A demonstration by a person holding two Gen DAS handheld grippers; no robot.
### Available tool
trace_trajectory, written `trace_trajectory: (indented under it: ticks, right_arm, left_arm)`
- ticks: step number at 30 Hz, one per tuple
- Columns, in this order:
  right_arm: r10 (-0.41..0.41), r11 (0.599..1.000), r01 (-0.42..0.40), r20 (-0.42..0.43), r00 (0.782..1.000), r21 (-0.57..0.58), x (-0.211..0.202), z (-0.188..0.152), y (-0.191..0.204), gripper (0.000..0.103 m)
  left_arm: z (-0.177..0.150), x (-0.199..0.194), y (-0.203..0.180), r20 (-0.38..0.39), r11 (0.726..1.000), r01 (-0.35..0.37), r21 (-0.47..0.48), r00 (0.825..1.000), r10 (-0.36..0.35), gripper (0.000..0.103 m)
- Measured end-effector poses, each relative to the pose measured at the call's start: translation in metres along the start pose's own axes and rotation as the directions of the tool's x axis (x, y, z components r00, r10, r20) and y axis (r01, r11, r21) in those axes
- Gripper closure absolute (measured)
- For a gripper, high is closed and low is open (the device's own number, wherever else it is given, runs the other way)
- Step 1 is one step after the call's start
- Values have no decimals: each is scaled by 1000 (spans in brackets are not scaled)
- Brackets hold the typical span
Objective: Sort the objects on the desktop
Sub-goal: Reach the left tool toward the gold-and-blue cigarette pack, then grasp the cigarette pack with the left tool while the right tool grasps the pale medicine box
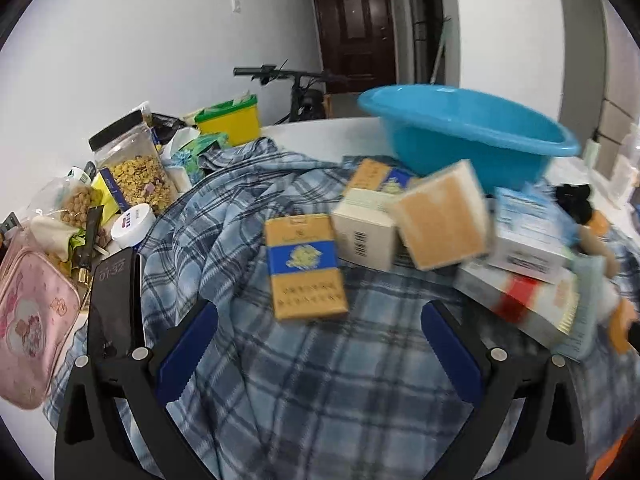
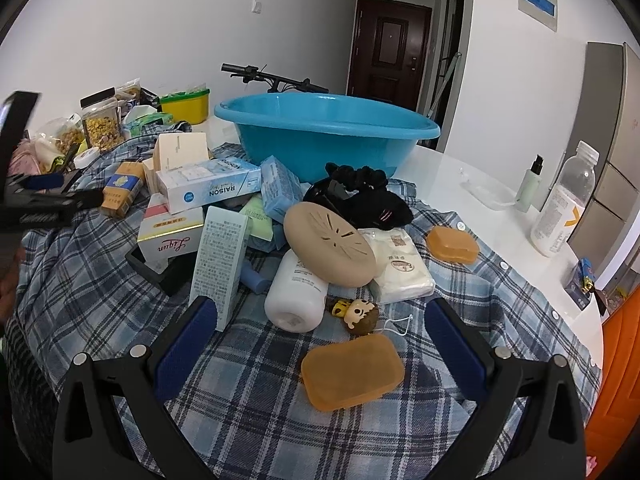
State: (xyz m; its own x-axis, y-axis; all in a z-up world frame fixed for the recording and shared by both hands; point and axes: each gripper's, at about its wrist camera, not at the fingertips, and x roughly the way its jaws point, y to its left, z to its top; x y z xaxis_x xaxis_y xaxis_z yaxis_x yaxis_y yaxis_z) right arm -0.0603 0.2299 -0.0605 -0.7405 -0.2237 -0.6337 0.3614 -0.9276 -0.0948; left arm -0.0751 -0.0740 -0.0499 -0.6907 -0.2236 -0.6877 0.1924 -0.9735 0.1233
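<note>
A blue plastic basin (image 1: 472, 136) (image 2: 328, 132) stands at the back of a table draped with a blue plaid cloth (image 1: 304, 392) (image 2: 256, 412). My left gripper (image 1: 320, 344) is open and empty, just short of a tan-and-blue pack (image 1: 304, 268) lying on the cloth; a second such pack (image 1: 378, 176) and several boxes (image 1: 436, 220) are piled behind it. My right gripper (image 2: 320, 344) is open and empty above an orange soap case (image 2: 352, 372). Ahead of it lie a small doll figure (image 2: 360, 314), a white bottle (image 2: 298, 292), a beige round lid (image 2: 330, 250) and a tall pale-blue box (image 2: 218, 266).
A phone (image 1: 114, 308), a pink pouch (image 1: 28, 328), snack jars (image 1: 134, 168) and a yellow tub (image 1: 230, 120) crowd the left edge. A drink bottle (image 2: 564, 204), a spray bottle (image 2: 530, 184) and a second orange case (image 2: 452, 244) sit right. Black cloth (image 2: 360, 196) lies before the basin.
</note>
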Motion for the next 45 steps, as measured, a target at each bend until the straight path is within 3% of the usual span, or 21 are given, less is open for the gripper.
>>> trace_trajectory:
  ticks: [4,9,11,12,19,32,37,42,43,45]
  right_arm:
    - [5,1000,-5,-8,1000,2,3,-2,-3,0]
    - [13,1000,-13,-11,1000,-1,7,-4,-3,0]
    - [15,1000,-15,-13,1000,-5,7,-4,-2,0]
    - [15,1000,-15,-13,1000,-9,7,-5,-1,0]
    - [18,1000,-18,-13,1000,-18,8,-5,1,0]
    - [12,1000,-12,0,1000,-17,2,-1,2,0]
    - [70,997,-71,17,997,37,2,5,-2,0]
    - [120,993,-120,11,993,-7,14,14,23,0]
    - [133,991,-133,2,991,-14,18,16,28,1]
    - [158,987,-158,-24,987,-18,29,19,36,14]
  left_arm:
    - [9,34,12,-51,999,-31,-9,998,30,1]
    - [12,62,18,-95,1000,6,-21,995,-8,23]
    - [11,72,19,-118,1000,6,-18,993,-8,35]
    - [10,76,18,-135,1000,17,-23,991,-20,46]
    - [8,59,29,-72,989,127,-76,989,-132,48]
    - [3,0,19,28,975,212,-64,977,-211,48]
    - [-3,-18,11,56,971,233,-48,972,-230,48]
    - [-5,-30,12,80,972,234,-36,970,-231,48]
    - [-5,-31,14,83,972,233,-39,970,-229,48]
    - [-5,-33,18,88,969,242,-47,967,-237,48]
